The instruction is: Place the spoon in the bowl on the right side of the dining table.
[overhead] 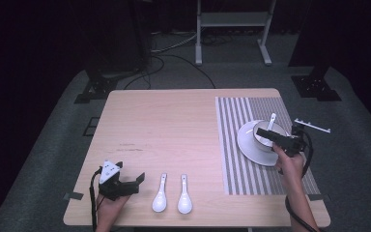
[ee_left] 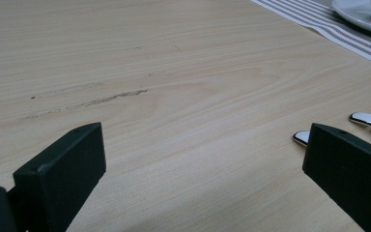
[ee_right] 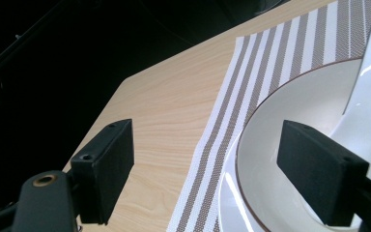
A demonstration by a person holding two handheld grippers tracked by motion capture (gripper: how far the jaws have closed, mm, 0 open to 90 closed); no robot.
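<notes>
Your left tool (overhead: 134, 179), open and empty near the table's (overhead: 164, 121) near-left corner, sits just beside the two spoons (overhead: 172, 194), handles pointing away toward the far edge.

Both grippers are chunky matte black with blocky jaws and trailing black cables, the left gripper (overhead: 137, 180) topped by a grey three-cornered plate (overhead: 109, 170), the right gripper (overhead: 264, 135) showing a brass-coloured screw (ee_right: 44, 180).

table (overhead: 174, 125) | two spoons (overhead: 160, 199) near front edge | metal stand (overhead: 232, 21) behind
</notes>
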